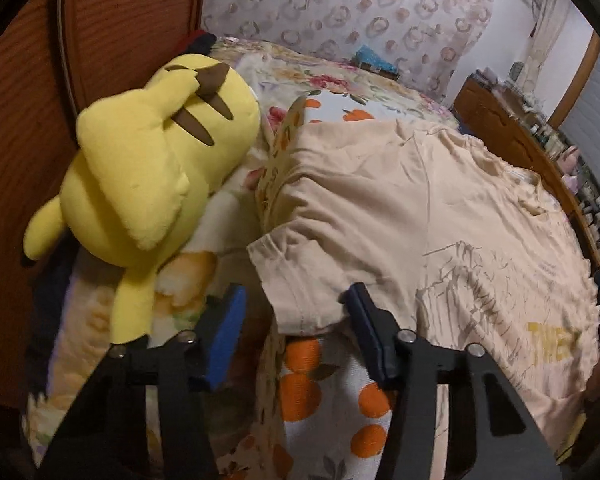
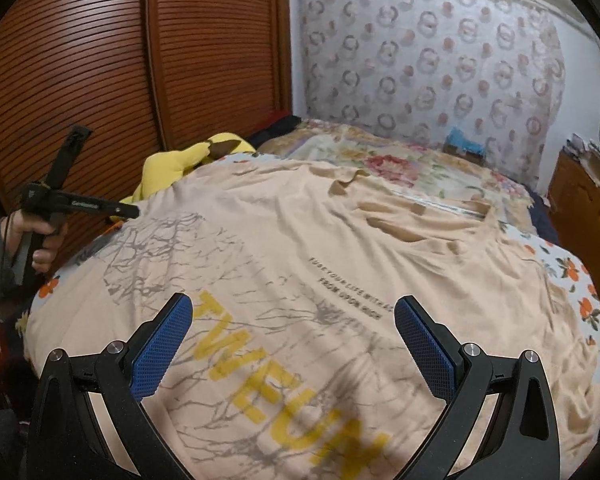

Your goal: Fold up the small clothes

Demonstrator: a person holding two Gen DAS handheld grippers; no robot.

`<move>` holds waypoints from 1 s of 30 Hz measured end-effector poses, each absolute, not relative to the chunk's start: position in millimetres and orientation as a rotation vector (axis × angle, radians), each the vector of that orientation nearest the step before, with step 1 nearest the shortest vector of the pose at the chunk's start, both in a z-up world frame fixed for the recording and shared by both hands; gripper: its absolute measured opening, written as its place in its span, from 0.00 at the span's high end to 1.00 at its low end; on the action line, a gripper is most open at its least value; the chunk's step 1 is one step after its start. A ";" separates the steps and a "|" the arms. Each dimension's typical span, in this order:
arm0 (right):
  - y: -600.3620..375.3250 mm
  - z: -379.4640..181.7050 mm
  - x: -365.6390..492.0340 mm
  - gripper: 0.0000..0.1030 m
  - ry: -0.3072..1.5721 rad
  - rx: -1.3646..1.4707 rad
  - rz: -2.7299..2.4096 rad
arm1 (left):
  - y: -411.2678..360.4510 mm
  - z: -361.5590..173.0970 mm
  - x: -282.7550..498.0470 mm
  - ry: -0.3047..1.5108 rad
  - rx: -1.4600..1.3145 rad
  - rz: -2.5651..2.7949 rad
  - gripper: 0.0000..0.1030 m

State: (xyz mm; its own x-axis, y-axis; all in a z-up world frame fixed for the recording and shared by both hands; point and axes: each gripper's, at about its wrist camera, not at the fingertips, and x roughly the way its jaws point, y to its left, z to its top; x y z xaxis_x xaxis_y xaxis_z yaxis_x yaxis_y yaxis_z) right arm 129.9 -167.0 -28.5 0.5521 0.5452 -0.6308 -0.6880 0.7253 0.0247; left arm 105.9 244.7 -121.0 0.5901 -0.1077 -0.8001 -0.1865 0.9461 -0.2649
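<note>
Peach cotton T-shirt [image 2: 340,248] spread flat on bed [image 2: 400,160]; soft, limp, light. Sleeve hem [image 1: 300,312] best gripped. Left gripper [image 1: 296,304] and right gripper [image 2: 294,316] fingers held apart, empty.

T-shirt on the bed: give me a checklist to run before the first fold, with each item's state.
1. T-shirt spread flat, print up: ok, some wrinkles near the collar.
2. Left gripper open at the sleeve: ok.
3. Sleeve between the fingers: cannot tell.
4. Right gripper open above the print: ok.
5. Plush toy clear of the shirt: not ok, it lies right beside the sleeve.
</note>
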 end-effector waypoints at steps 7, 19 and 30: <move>-162.2 -35.3 121.8 0.00 0.662 -0.262 0.755 | 233.9 -101.5 102.9 0.890 -0.246 0.027 0.92; -181.3 -32.4 128.1 0.00 0.653 -0.227 0.719 | 158.3 -32.2 106.0 0.744 -0.076 -0.081 0.94; -201.8 -26.3 136.8 0.00 0.649 -0.215 0.680 | 106.9 -21.0 81.9 0.723 -0.014 -0.177 0.78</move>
State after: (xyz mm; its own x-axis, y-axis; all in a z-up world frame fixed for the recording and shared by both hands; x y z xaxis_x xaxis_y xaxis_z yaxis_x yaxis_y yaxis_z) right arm 136.8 -201.8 -26.3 0.5910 0.5148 -0.6210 -0.6442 0.7646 0.0208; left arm 81.9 106.9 -21.0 0.7353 -0.1660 -0.6571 0.1562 0.9849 -0.0740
